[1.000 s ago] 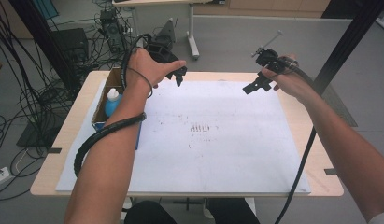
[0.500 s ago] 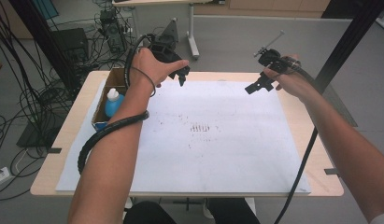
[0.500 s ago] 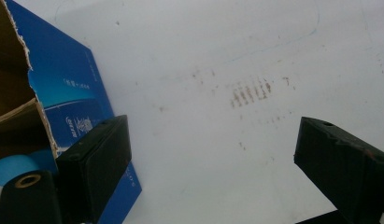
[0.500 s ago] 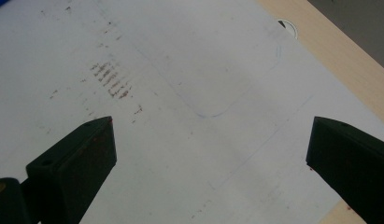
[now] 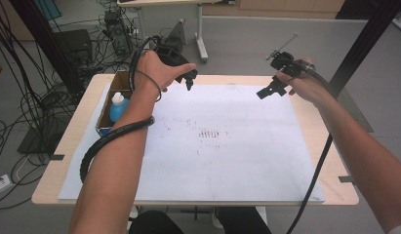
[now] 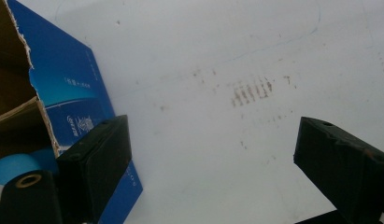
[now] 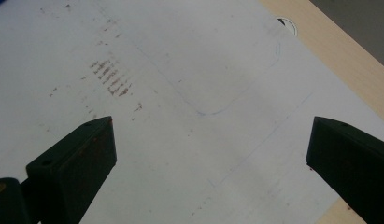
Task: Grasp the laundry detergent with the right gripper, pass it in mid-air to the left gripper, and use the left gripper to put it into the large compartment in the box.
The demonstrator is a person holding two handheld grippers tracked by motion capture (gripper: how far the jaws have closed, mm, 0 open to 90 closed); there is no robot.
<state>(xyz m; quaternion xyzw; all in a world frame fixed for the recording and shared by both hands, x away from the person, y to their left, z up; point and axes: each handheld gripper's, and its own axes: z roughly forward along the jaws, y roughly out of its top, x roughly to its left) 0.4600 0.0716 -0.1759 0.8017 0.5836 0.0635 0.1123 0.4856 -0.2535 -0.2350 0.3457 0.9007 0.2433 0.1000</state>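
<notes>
Left of the left claw [image 5: 189, 80], box [image 5: 106, 114].

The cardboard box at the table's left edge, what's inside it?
The cardboard box holds a bottle with a blue body and a white cap, standing upright. The box's walls and the person's left forearm hide the rest, so anything else inside cannot be seen.

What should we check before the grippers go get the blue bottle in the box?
1. Left gripper open and empty: ok.
2. Right gripper open and empty: ok.
3. Blue bottle standing upright in the cardboard box: ok.
4. Left gripper close to the box: ok, the box edge sits beside its jaws.
5. White sheet free of things in the way: ok.
6. Bottle cap tight: cannot tell.
</notes>
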